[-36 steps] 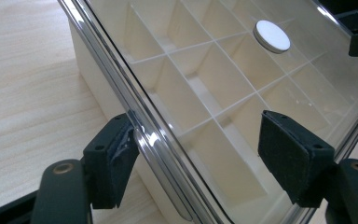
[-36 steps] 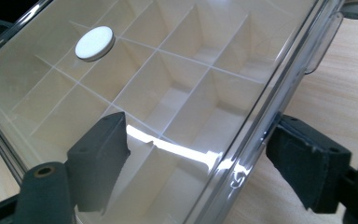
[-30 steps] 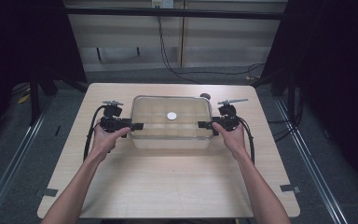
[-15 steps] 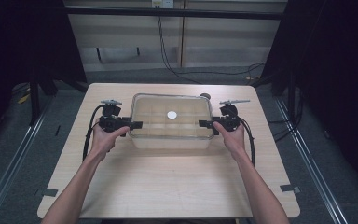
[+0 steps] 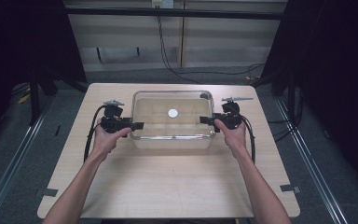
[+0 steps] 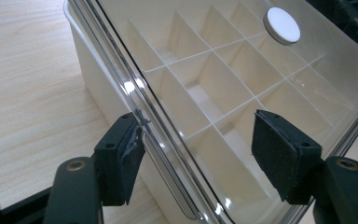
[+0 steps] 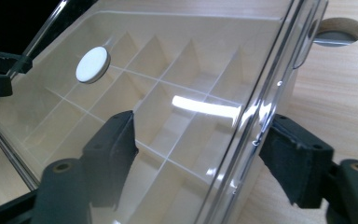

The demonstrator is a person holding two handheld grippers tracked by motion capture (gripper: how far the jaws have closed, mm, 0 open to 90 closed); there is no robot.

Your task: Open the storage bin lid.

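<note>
A clear plastic organizer box [image 5: 172, 133] with a see-through lid and inner dividers sits at the middle back of the table. A white disc [image 5: 173, 113] lies on the lid. My left gripper [image 5: 137, 126] is at the box's left end, open, with its jaws straddling the lid's edge [image 6: 135, 100]. One of its pads [image 6: 121, 158] touches the rim. My right gripper [image 5: 205, 120] is at the right end, open too, with its jaws either side of the lid's rim [image 7: 265, 107]. The disc [image 6: 282, 25] [image 7: 92, 64] shows beyond the jaws of each gripper [image 6: 200, 154] [image 7: 200, 154].
The light wooden table [image 5: 168, 186] has bare room in front of the box. A round cable hole [image 7: 338, 30] is in the tabletop just behind the box's far right corner. The person's forearms come in from the bottom. Dark floor and rails surround the table.
Both hands and grippers stay at the box's ends, shifted only slightly. The box's far edge shows a little higher in the high view than a second ago.
</note>
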